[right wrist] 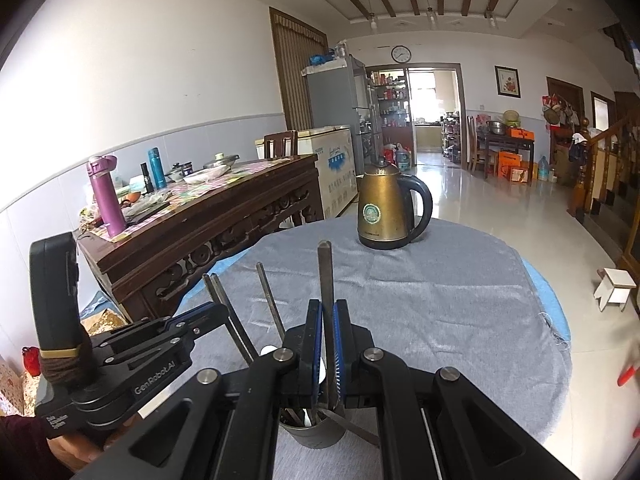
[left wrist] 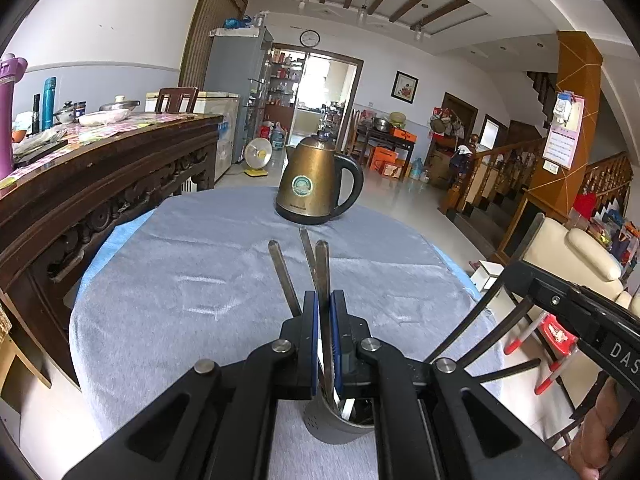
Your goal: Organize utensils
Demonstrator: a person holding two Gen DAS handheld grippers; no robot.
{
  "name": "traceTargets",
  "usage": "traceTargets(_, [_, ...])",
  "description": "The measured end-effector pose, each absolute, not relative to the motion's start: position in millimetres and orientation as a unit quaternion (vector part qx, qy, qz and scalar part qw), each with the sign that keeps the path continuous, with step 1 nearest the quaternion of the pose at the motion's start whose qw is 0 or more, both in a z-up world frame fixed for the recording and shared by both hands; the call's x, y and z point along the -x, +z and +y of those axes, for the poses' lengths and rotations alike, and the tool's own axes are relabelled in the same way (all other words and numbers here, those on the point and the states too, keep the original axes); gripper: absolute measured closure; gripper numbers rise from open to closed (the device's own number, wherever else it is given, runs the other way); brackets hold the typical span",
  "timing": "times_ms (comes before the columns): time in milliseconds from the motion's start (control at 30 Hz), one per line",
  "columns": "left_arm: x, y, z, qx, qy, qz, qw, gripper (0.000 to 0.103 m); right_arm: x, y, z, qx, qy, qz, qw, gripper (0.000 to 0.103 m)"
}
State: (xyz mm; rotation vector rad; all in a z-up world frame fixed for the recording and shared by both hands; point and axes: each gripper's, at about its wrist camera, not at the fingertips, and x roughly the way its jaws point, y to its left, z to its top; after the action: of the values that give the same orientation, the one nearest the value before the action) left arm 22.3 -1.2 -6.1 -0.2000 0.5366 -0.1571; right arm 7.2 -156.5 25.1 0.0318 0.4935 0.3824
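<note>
Now both tongs, left (left wrist: 324, 312) and right (right wrist: 328, 320), each pinch utensil handle over metal holder (right wrist: 316, 432).

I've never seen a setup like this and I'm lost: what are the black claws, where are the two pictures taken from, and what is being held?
No robot arm is here: a person holds a two-finger clamp in each hand, with a wide-angle camera looking along each clamp's fingers. In the left camera's picture the left gripper is shut on a flat metal utensil handle. In the right camera's picture the right gripper is shut on another utensil handle. Both handles rise from a metal utensil cup below the clamps, with more handles in it. The cup stands on a grey cloth over a round table, with a bronze kettle farther back.
</note>
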Motion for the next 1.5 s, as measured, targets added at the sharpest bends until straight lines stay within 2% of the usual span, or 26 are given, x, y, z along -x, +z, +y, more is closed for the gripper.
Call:
traceTargets(300, [-18, -5, -1, 0.096, -0.084, 0.270, 0.954, 0.095, -9, 26, -161, -0.032, 0.182, 0.248, 0.951, 0.095])
traceTargets(367, [-15, -3, -1, 0.091, -0.085, 0.268, 0.955, 0.084, -9, 27, -165, -0.044, 0.181, 0.249, 0.951, 0.091])
traceTargets(433, [-9, -1, 0, 0.088, -0.083, 0.264, 0.957, 0.058, -7, 28, -170, -0.058, 0.178, 0.242, 0.952, 0.084])
traceTargets(500, [-1, 2, 1, 0.082, -0.081, 0.258, 0.959, 0.046, -4, 31, -176, -0.071, 0.176, 0.235, 0.953, 0.080])
traceTargets(633, [9, 6, -1, 0.056, -0.080, 0.259, 0.961, 0.030, 5, 36, -189, -0.095, 0.169, 0.218, 0.956, 0.080])
traceTargets(733, [14, 6, -1, 0.037, -0.066, 0.270, 0.960, 0.023, 14, 39, -193, -0.106, 0.168, 0.216, 0.956, 0.080])
traceTargets(833, [16, 4, 1, 0.027, -0.051, 0.293, 0.954, 0.023, 26, 41, -195, -0.112, 0.163, 0.218, 0.956, 0.074])
traceTargets(867, [17, 3, 2, 0.024, -0.044, 0.298, 0.953, 0.023, 31, 41, -196, -0.115, 0.162, 0.219, 0.955, 0.063])
traceTargets(900, [18, 3, 2, 0.020, -0.037, 0.301, 0.953, 0.022, 35, 40, -197, -0.118, 0.160, 0.220, 0.955, 0.047])
traceTargets(933, [19, 3, 3, 0.013, -0.028, 0.304, 0.952, 0.022, 41, 40, -197, -0.120, 0.157, 0.219, 0.955, 0.040])
traceTargets(967, [21, 3, 3, 0.005, -0.022, 0.306, 0.952, 0.022, 45, 40, -198, -0.123, 0.155, 0.216, 0.956, 0.037])
traceTargets(1367, [45, 15, 10, -0.033, 0.009, 0.300, 0.953, 0.017, 82, 29, -197, -0.111, 0.112, 0.248, 0.956, 0.037])
traceTargets(1500, [53, 19, 10, -0.036, 0.017, 0.300, 0.953, 0.012, 91, 21, -193, -0.088, 0.087, 0.266, 0.956, 0.035])
